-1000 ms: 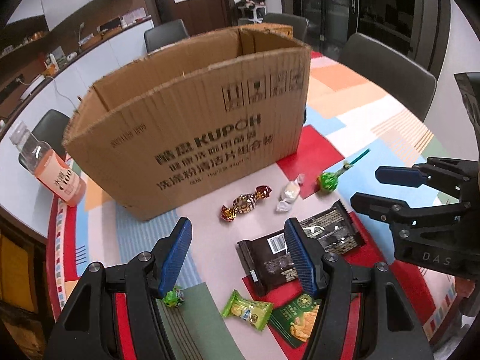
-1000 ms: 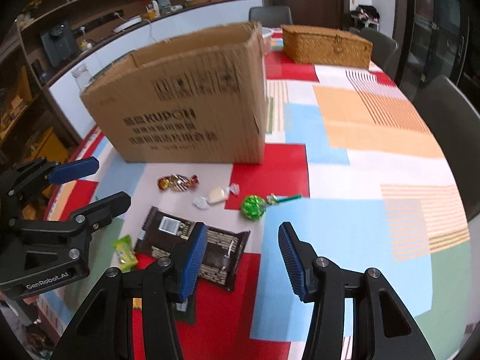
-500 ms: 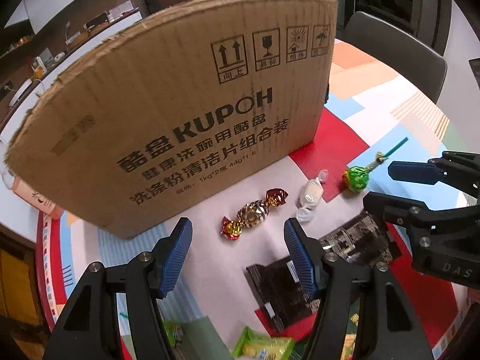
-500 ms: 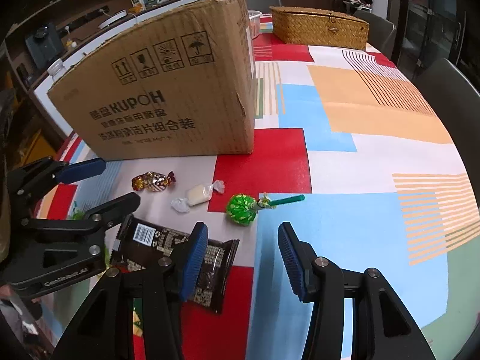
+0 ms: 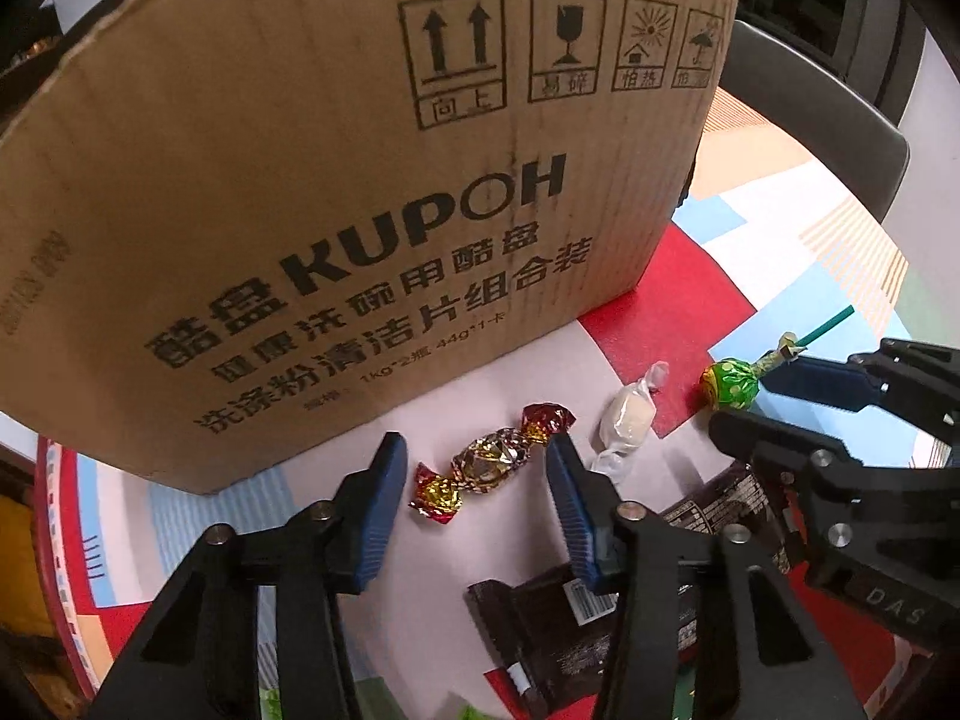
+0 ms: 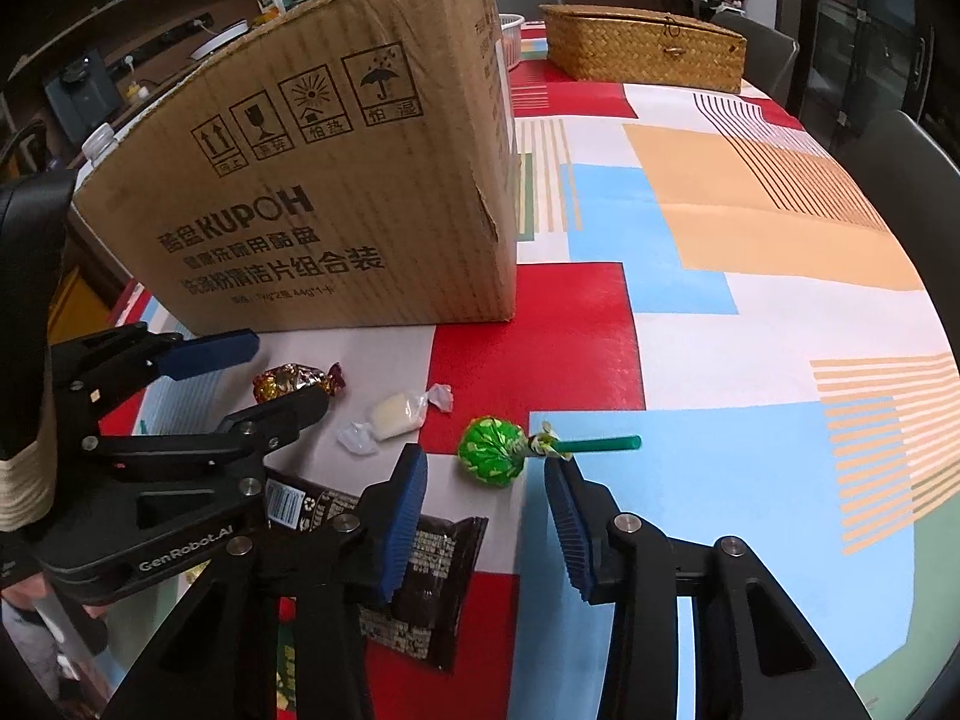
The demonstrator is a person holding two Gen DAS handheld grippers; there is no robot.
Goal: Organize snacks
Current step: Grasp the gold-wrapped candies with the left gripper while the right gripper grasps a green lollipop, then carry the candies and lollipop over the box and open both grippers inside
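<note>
A gold and red foil candy (image 5: 489,462) lies on the table in front of the cardboard box (image 5: 360,180). My left gripper (image 5: 474,462) straddles it with its jaws closing, and the blue pads are not pressing on the wrapper. A green lollipop (image 6: 492,450) with a green stick lies to the right. My right gripper (image 6: 485,471) has its fingertips on either side of the lollipop, jaws closing, pads clear of it. The right wrist view shows the left gripper (image 6: 264,378) over the foil candy (image 6: 294,381). The right gripper (image 5: 774,402) appears beside the lollipop (image 5: 732,384).
A white wrapped candy (image 5: 627,423) lies between the two sweets. A dark snack packet (image 6: 432,552) lies under both grippers. The box (image 6: 336,192) stands close behind. A wicker basket (image 6: 642,45) sits at the far end of the patterned tablecloth (image 6: 750,330), with grey chairs (image 5: 804,114) around.
Both grippers have come down and forward toward the sweets. Their jaws have narrowed. The left one now straddles the foil candy and the right one the lollipop.
</note>
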